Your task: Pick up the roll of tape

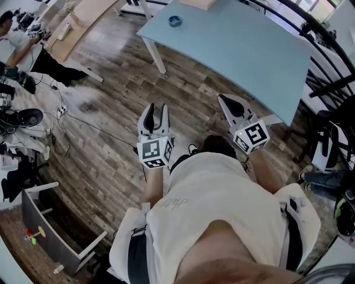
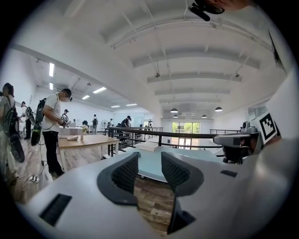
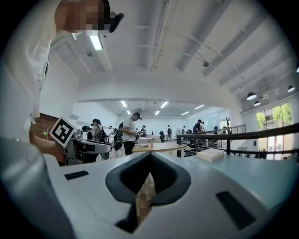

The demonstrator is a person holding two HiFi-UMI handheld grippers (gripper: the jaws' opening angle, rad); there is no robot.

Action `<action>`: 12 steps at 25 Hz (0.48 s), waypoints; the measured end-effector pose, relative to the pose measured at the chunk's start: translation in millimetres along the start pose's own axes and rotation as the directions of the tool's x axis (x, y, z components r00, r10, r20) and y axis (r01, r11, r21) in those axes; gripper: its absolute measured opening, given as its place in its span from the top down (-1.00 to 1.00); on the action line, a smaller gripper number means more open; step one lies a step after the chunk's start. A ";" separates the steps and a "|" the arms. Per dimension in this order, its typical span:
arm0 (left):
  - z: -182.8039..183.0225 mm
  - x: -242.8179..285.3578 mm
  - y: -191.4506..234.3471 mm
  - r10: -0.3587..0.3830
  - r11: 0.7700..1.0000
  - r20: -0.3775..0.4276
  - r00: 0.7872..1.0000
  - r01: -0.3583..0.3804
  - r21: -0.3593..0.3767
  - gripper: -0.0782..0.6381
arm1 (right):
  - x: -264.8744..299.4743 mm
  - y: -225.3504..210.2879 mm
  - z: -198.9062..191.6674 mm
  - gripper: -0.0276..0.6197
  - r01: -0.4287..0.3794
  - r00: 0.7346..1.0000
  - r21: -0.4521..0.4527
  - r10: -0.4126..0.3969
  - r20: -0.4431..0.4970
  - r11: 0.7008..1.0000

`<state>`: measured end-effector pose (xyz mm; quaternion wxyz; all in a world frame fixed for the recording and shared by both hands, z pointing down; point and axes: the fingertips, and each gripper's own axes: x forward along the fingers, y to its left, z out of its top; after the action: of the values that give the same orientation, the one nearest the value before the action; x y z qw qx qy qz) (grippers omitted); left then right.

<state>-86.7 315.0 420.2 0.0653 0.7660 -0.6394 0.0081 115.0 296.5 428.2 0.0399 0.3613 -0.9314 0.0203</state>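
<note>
- The left gripper point(image 2: 149, 161) is seen with its jaws spread apart; nothing lies between them, only wooden floor point(image 1: 111, 83) and the near edge of the pale blue tabletop point(image 1: 238, 50) being framed in the gap
- The right gripper point(image 3: 149, 158) is seen with its jaws closed tip to tip; nothing is gripped in them
- Both grippers are held level in front of the person's body, side by side over the floor, short of the tabletop's near edge; neither is in touch with anything
- The roll of tape point(image 1: 175, 21), a small blue ring, is found lying flat near the far left corner of the tabletop, well apart from both grippers; a pale box point(image 1: 198, 3) is set just beyond it at the far edge
- The step in hand is judged to be the approach; the roll has not yet been reached, and the task is taken to be at its very start
- A step towards the tabletop and a long reach across it are called for next; the open left gripper is judged the readier of the two, its jaws to be brought round the ring's wall and then closed; the roll is judged light and easily pushed aside if it is met off-centre
</note>
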 end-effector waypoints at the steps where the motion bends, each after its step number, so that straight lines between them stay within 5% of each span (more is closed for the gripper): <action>1: -0.6 0.9 0.5 -0.001 1.000 -0.004 1.000 0.001 -0.003 0.36 | -1.0 -1.2 -0.2 0.89 0.004 1.000 -0.002 -0.004 -0.004 1.000; 12: -9.4 37.3 29.9 0.015 1.000 -0.054 0.998 -0.017 -0.025 0.36 | 36.4 -19.0 -18.0 0.89 0.002 0.998 0.048 0.001 -0.059 0.999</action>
<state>-108.6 274.3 435.8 0.0920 0.7595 -0.6437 0.0209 102.1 259.3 449.5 0.0587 0.3617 -0.9289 0.0533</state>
